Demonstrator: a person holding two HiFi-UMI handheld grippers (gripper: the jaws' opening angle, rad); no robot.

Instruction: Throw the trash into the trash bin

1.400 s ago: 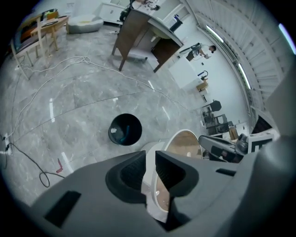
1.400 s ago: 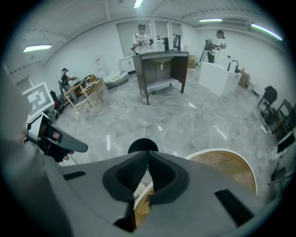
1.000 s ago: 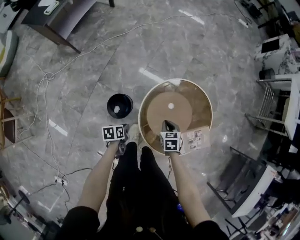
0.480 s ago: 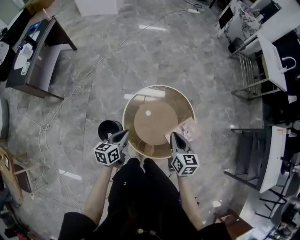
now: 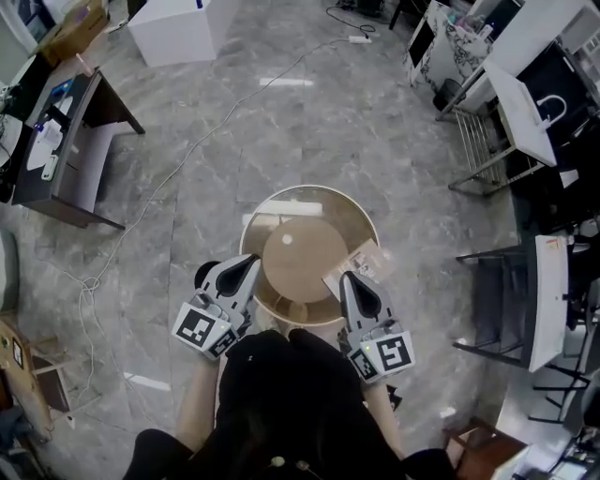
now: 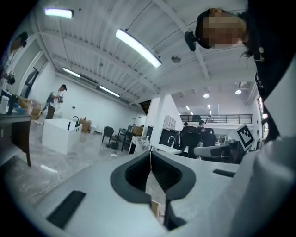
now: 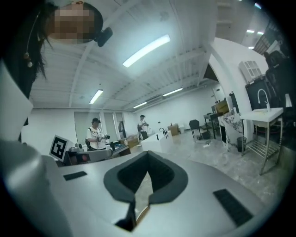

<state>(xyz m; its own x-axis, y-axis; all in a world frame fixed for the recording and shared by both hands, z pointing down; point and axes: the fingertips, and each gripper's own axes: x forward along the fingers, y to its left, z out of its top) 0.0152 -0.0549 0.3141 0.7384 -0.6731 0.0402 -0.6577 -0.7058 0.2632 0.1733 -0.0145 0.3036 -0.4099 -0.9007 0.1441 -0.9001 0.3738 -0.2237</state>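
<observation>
Head view: tools [image 5: 249, 262] [image 5: 348, 278] higher than before.

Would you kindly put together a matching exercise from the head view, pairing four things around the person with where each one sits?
Things:
1. round table
2. black bin
3. printed sheet
4. white box

Places:
A. far from the person, at the upper left of the view
B. at the table's right edge
C. straight ahead of the person, in the centre of the view
D. left of the table, partly hidden by the left gripper

Pairs: 1-C, 2-D, 3-B, 4-A
</observation>
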